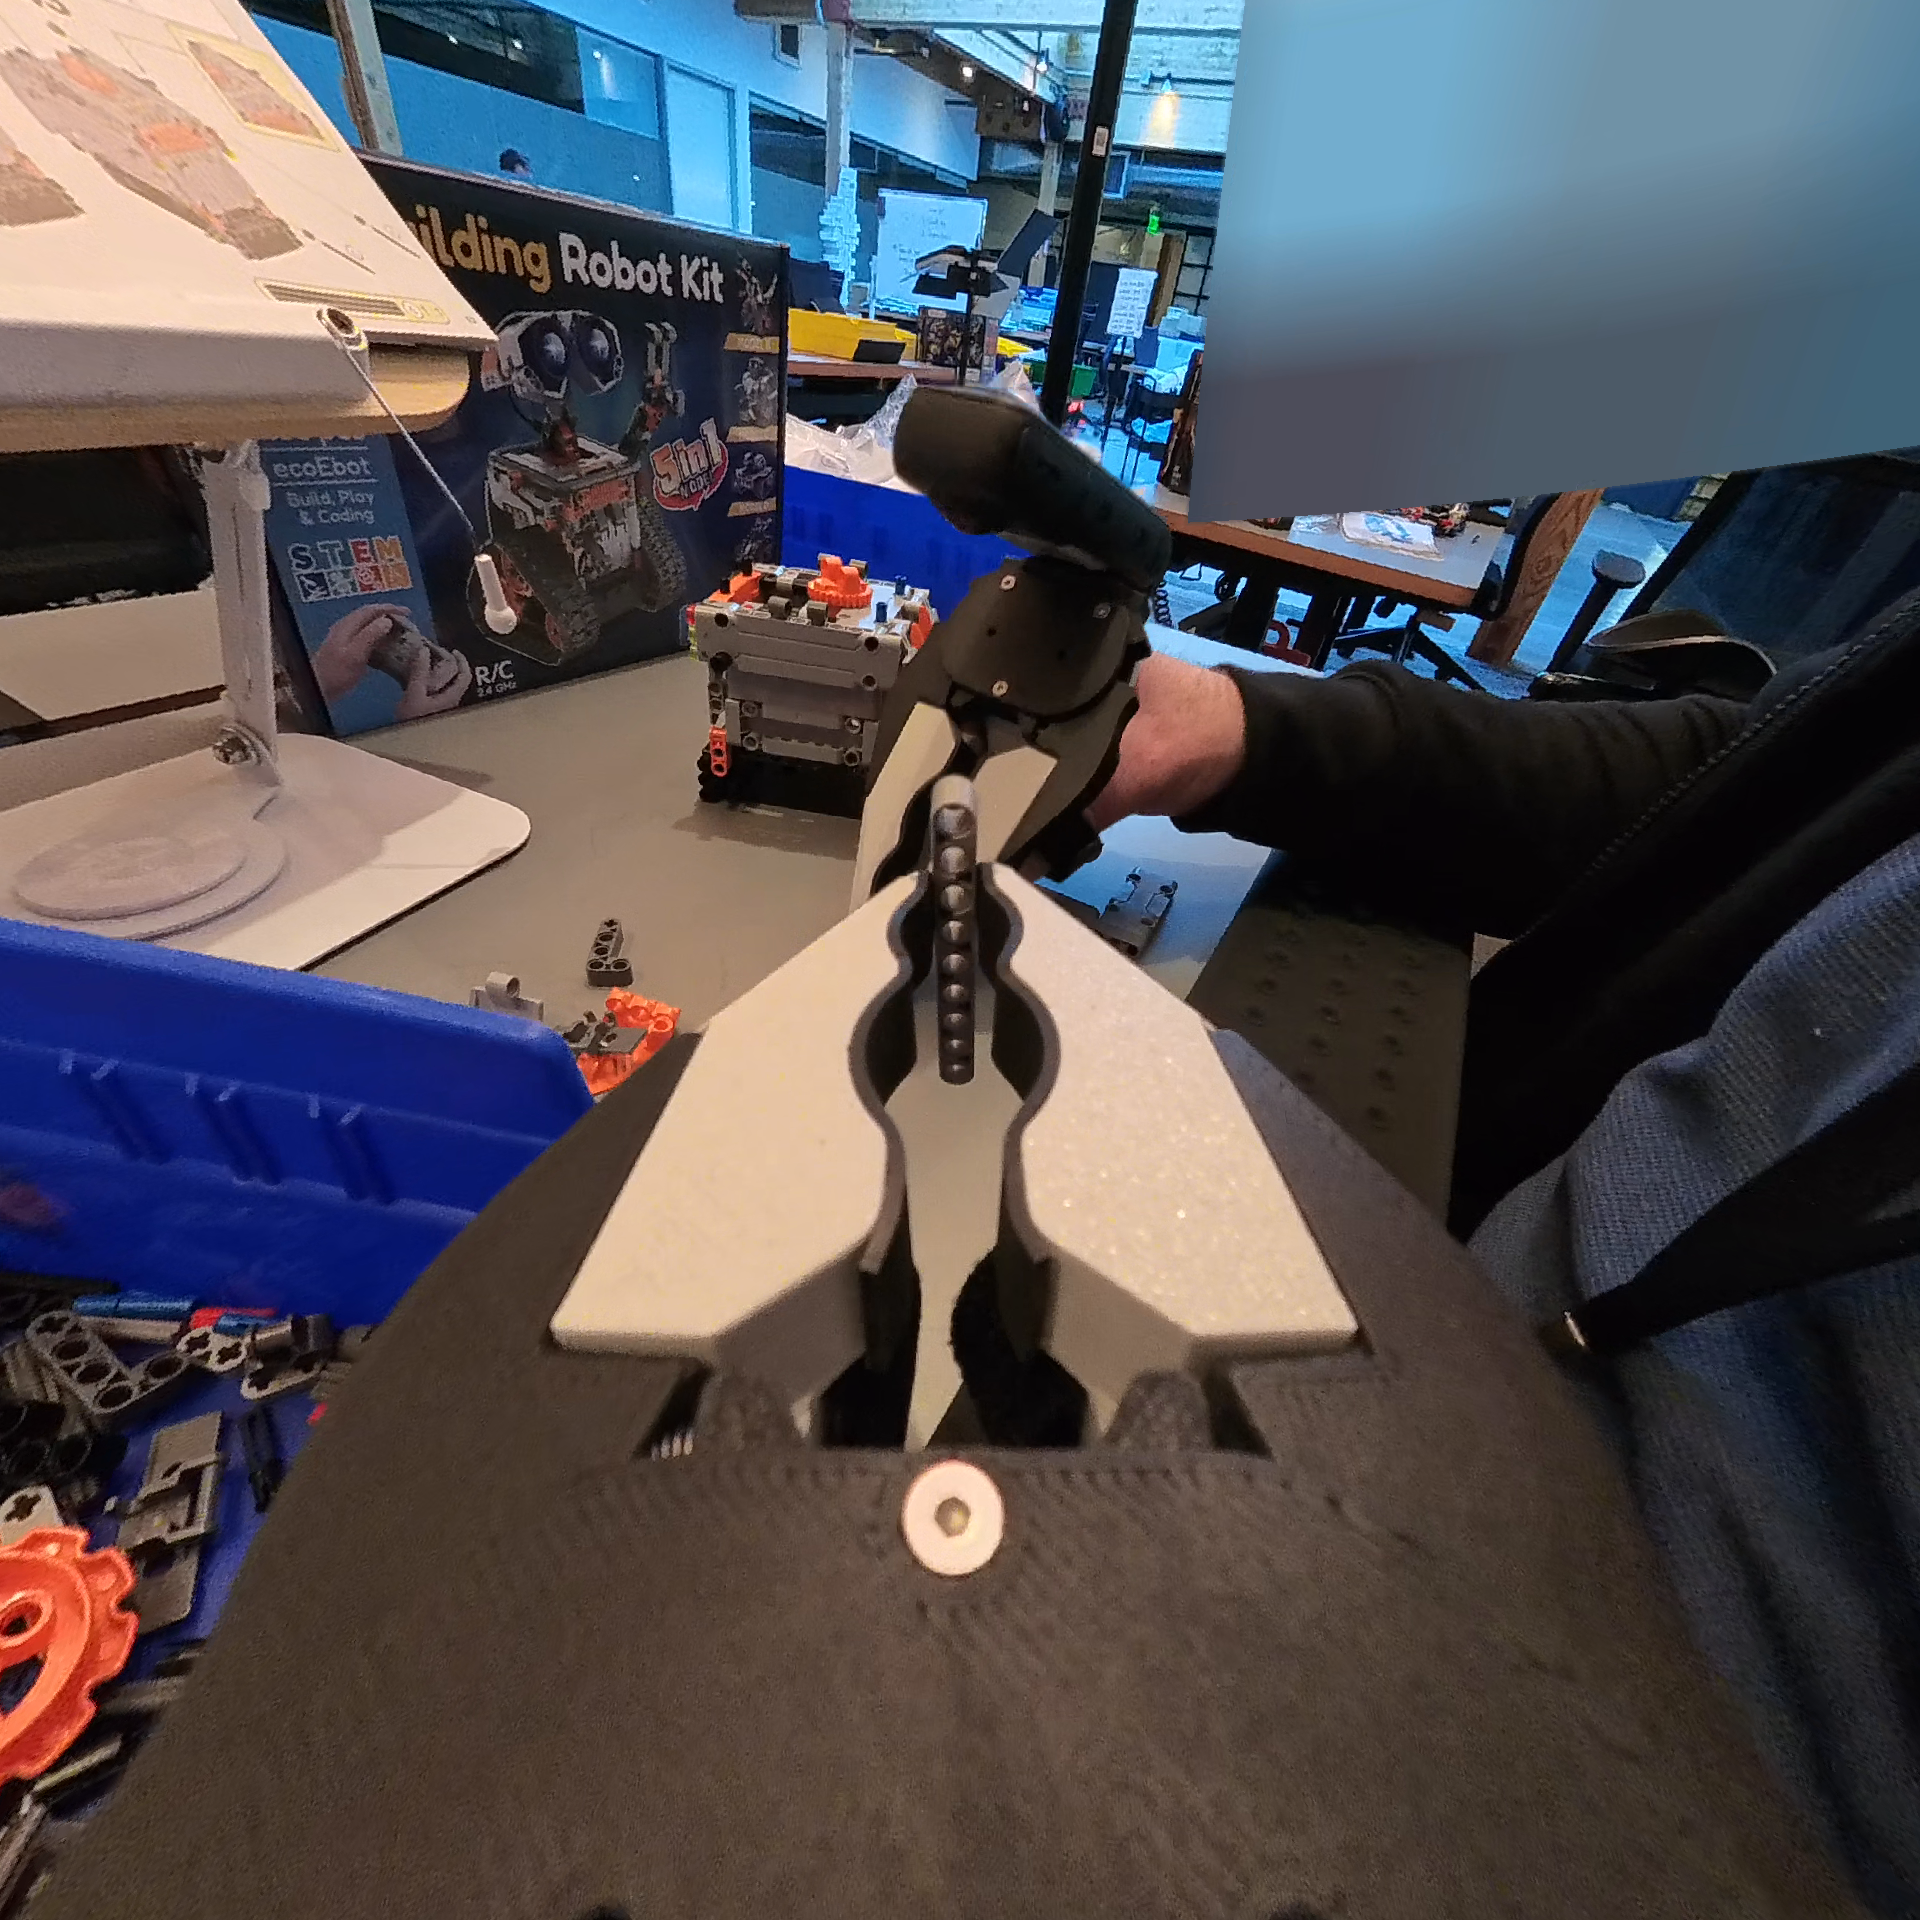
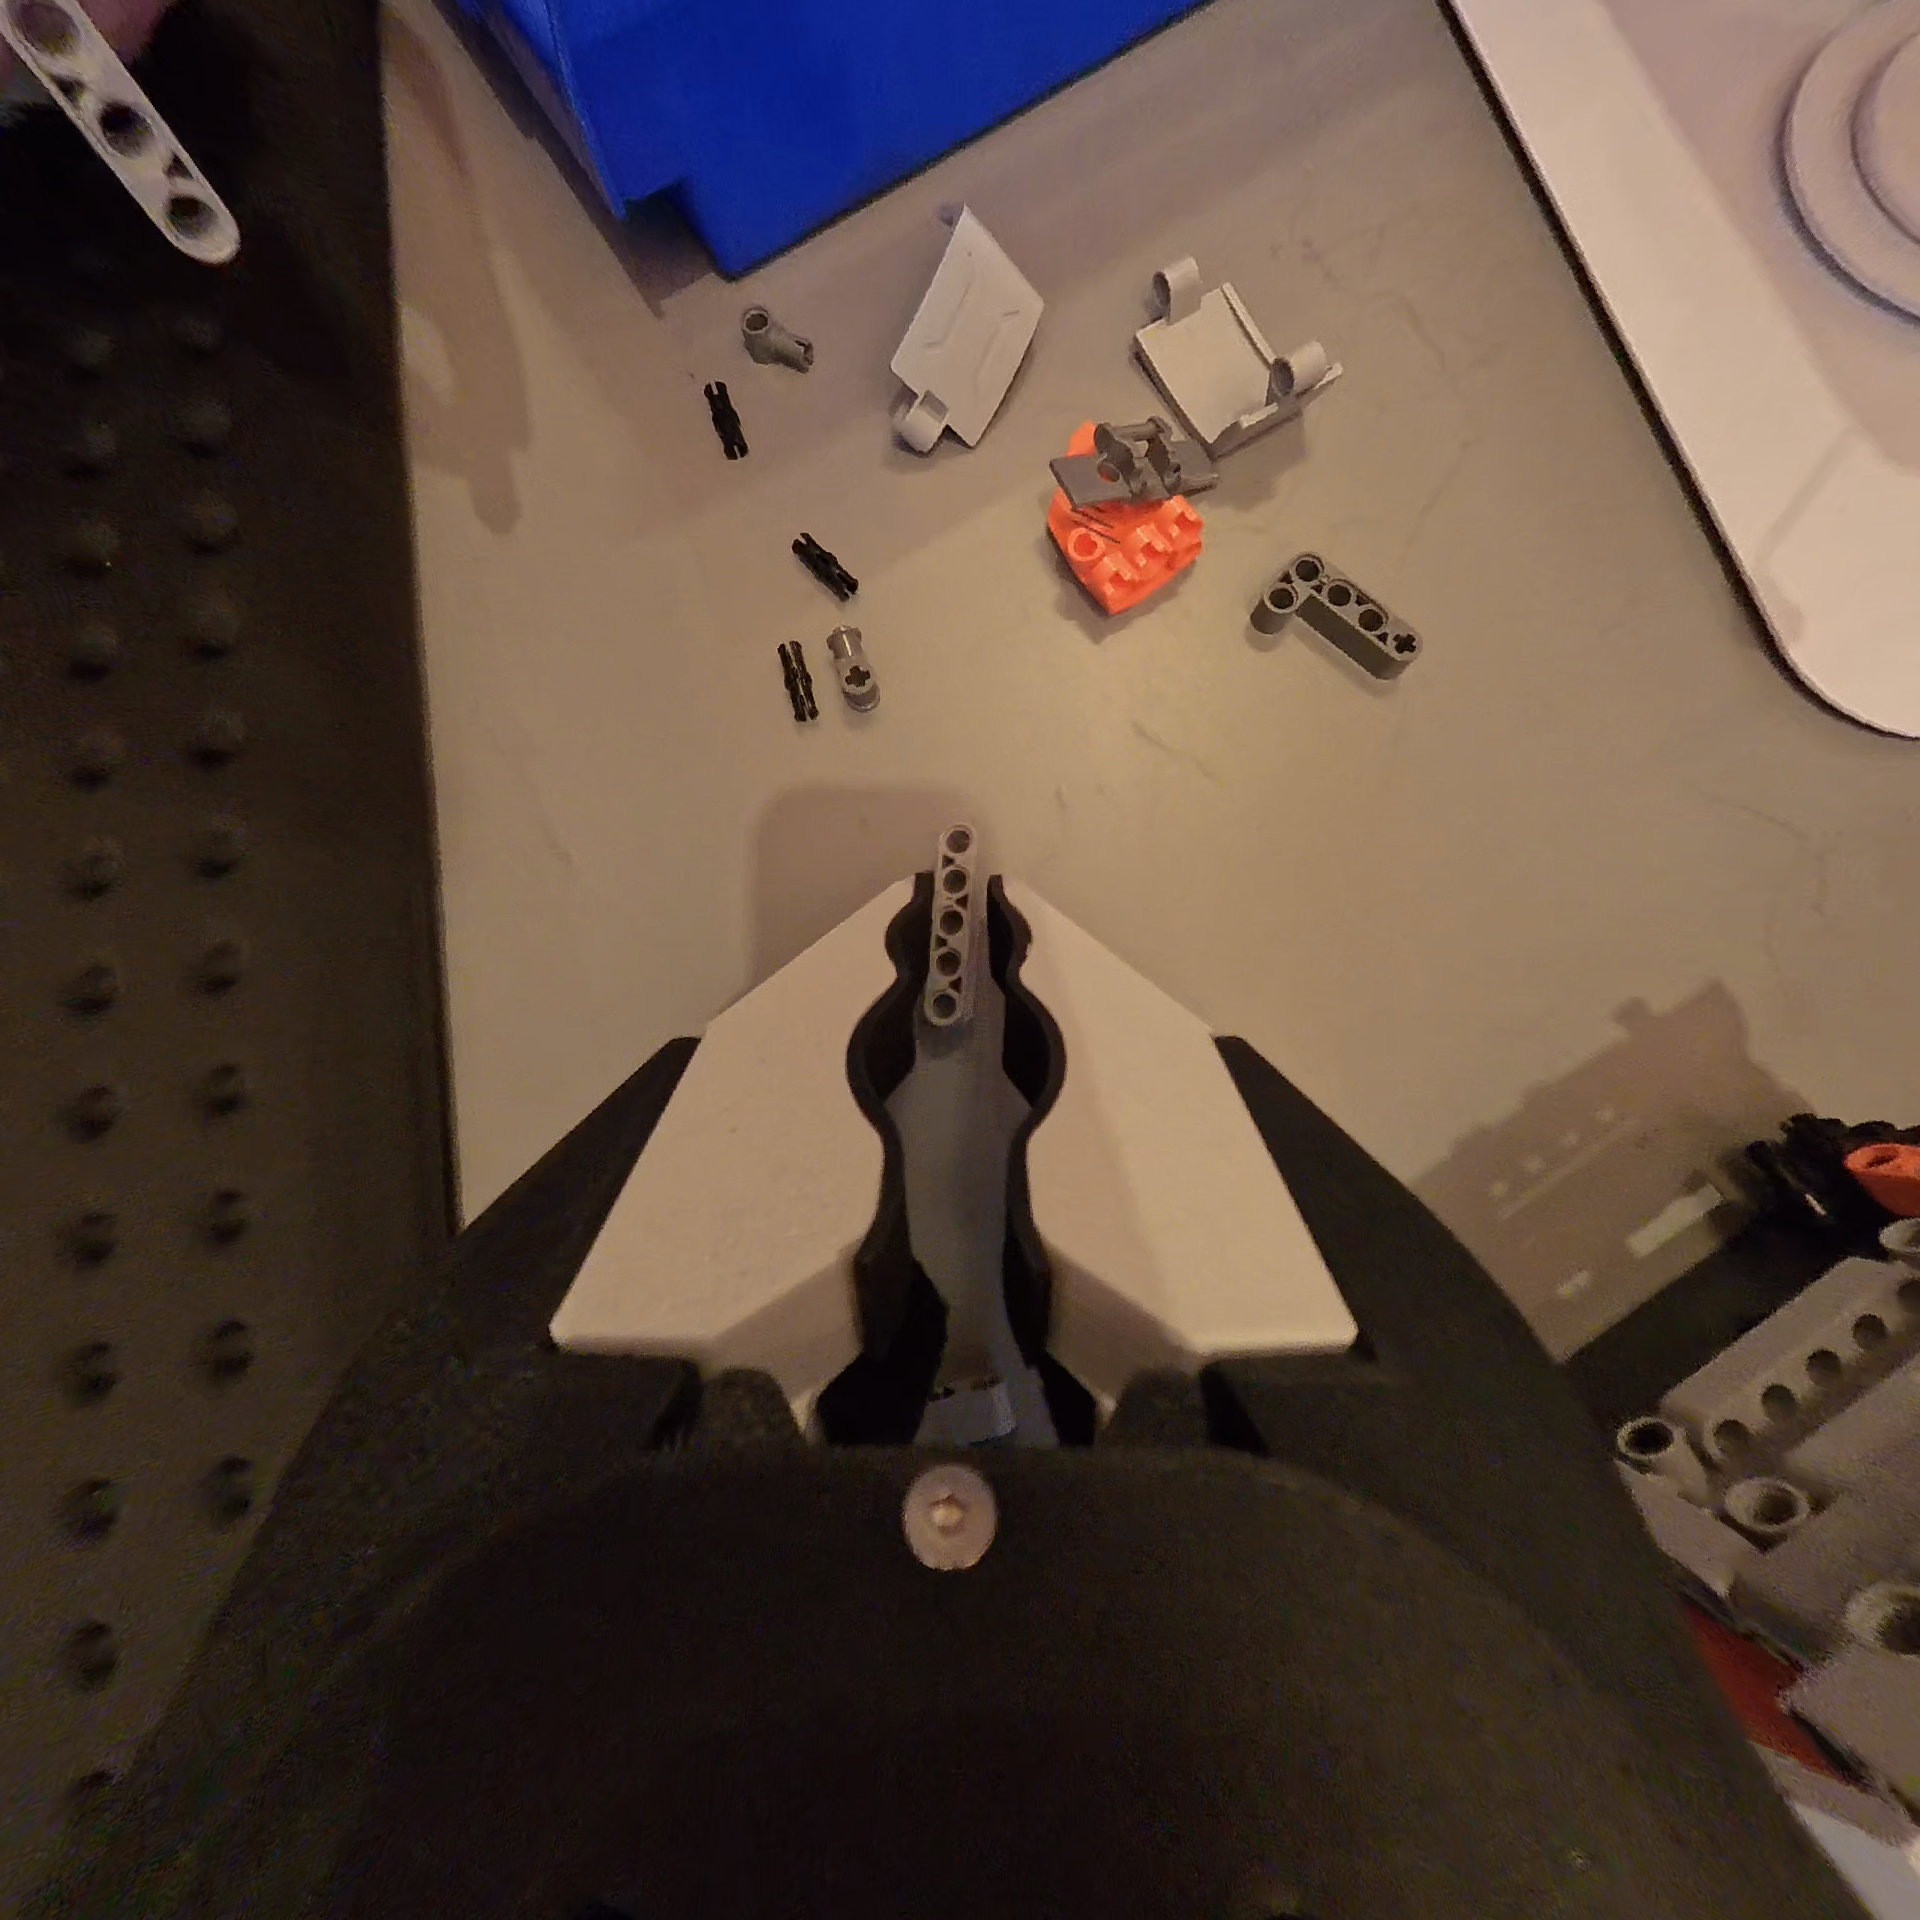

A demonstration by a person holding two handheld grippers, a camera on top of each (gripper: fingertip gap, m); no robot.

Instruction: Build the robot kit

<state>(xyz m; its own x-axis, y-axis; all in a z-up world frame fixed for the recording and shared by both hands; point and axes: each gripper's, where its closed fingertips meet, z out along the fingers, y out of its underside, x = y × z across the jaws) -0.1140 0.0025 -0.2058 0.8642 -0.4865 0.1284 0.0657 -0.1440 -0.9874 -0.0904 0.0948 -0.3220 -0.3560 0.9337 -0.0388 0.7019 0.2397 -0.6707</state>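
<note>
My left gripper point(image 1: 954, 883) is closed on a dark grey perforated beam point(image 1: 954, 945), which stands lengthwise between the pale fingers point(image 1: 810, 1122) with its far end projecting past the tips. Directly beyond it, my right gripper point(image 1: 940, 821) is seen from outside, held by my right hand point(image 1: 1179, 743) in a black sleeve. My right gripper point(image 2: 956, 883) is likewise closed on a lighter grey perforated beam point(image 2: 951, 925), clamped between the tips and pointing forward over the grey table point(image 2: 1351, 883). Loose parts lie on the table ahead of the right gripper: three black connector pins point(image 2: 800, 681), a grey axle connector point(image 2: 854, 667), a grey L-shaped beam point(image 2: 1335, 615), an orange block point(image 2: 1127, 556) with a grey piece on it, and two pale grey panels point(image 2: 971, 332). A blue bin point(image 2: 831, 104) sits beyond them; in the left view a blue bin point(image 1: 260, 1122) holds mixed pieces including an orange gear point(image 1: 57, 1652). A partly built grey and orange model point(image 1: 805, 665) stands on the table before a printed kit box point(image 1: 582, 457). A white stand point(image 1: 260, 821) carries an instruction sheet point(image 1: 166, 156).
</note>
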